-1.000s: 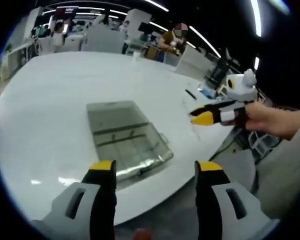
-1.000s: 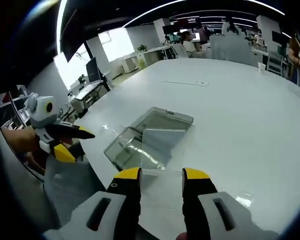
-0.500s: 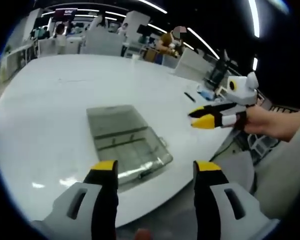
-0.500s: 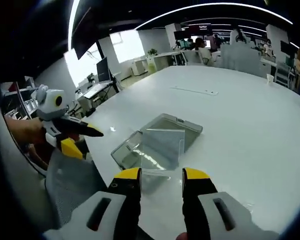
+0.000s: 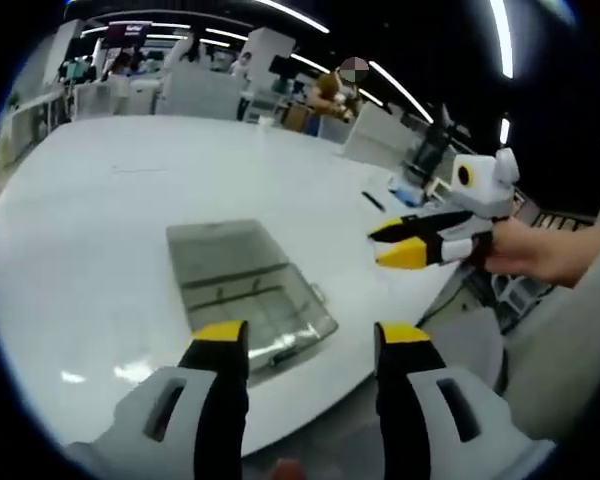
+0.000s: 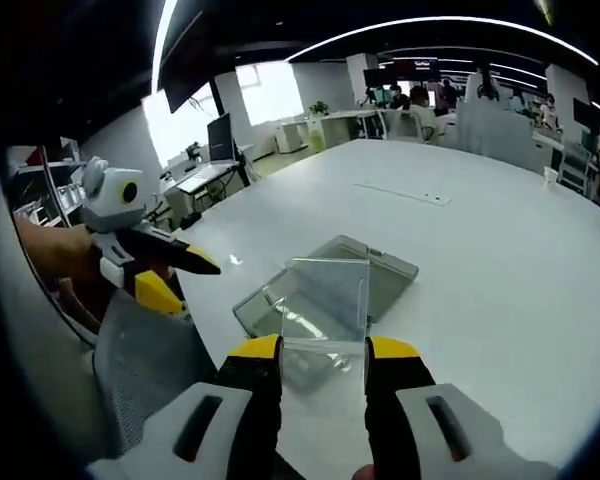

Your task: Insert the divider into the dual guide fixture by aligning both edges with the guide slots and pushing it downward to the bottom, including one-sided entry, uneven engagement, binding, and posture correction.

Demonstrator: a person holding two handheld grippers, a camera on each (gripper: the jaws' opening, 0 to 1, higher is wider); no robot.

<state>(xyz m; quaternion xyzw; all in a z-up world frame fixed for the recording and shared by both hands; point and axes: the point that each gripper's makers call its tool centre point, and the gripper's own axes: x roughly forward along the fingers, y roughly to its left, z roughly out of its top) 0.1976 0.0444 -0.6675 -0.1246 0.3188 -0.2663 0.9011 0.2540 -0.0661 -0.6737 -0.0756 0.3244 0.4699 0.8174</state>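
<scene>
We see ceiling strip lights [image 5: 505, 40] glaring on the white table [image 5: 90, 220], fisheye-bent edges, and a soft, blurred background.

The left gripper [image 5: 302, 345] hangs open above the clear fixture [image 5: 245, 292] on the white bench [image 5: 100, 230]; the right gripper [image 5: 385, 243] hovers beside.

Clear divider [image 6: 325, 300], seemingly grey-tinted fixture [image 5: 245, 290], white table [image 5: 90, 210], yellow-tipped black right hand-held gripper [image 6: 323, 352].

No legible text. Hanging sign [image 6: 413, 68] beyond the white table [image 6: 500, 250] carries writing too blurred to read.
</scene>
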